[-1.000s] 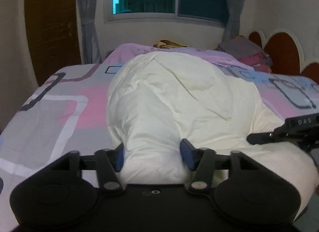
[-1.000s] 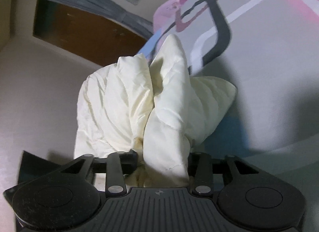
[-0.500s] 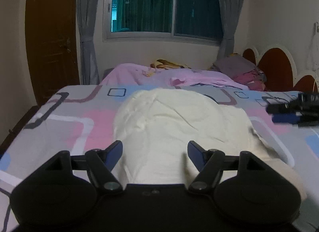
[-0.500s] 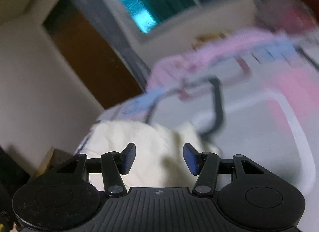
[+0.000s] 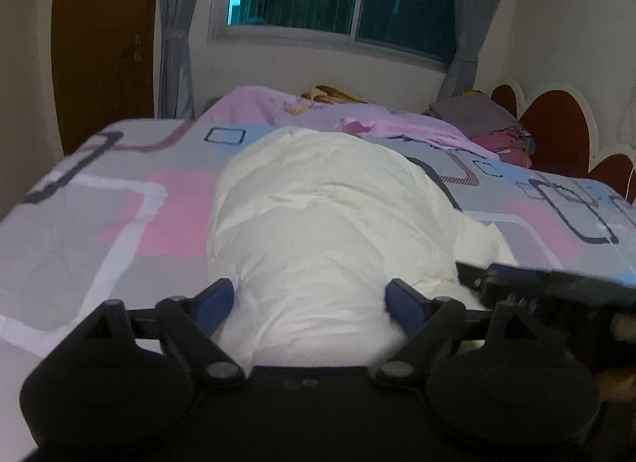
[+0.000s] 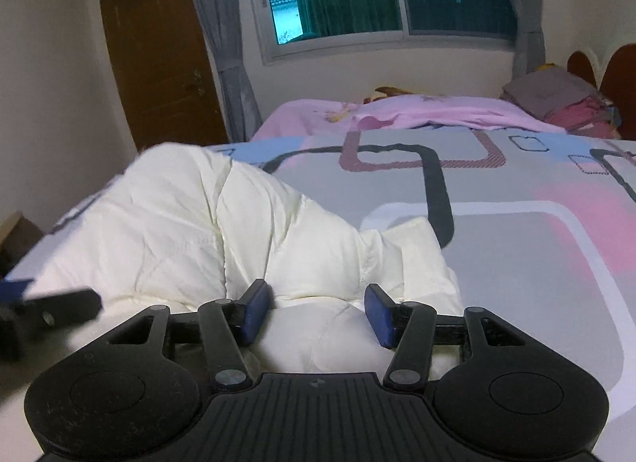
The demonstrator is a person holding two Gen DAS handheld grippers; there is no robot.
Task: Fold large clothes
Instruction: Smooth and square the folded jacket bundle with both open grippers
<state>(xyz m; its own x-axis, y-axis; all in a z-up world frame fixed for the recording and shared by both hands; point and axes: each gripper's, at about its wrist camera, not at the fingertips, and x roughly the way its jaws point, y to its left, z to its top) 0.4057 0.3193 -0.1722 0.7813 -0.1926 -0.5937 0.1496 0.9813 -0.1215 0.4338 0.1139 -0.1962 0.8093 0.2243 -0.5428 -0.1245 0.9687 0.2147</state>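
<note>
Progress was only partial, in my judgement. The cream padded garment [image 5: 326, 223] lay in a thick, puffy bundle on the bed [image 5: 79, 223] — folded over itself, but not yet flat or tidy. The left gripper [image 5: 310, 303] was opening, its fingers on both sides of the near end of the bundle, not pressing it. The right gripper [image 6: 316, 313] had its fingers apart over a fold, holding nothing. Smoothing and a final fold remained — probably.
</note>
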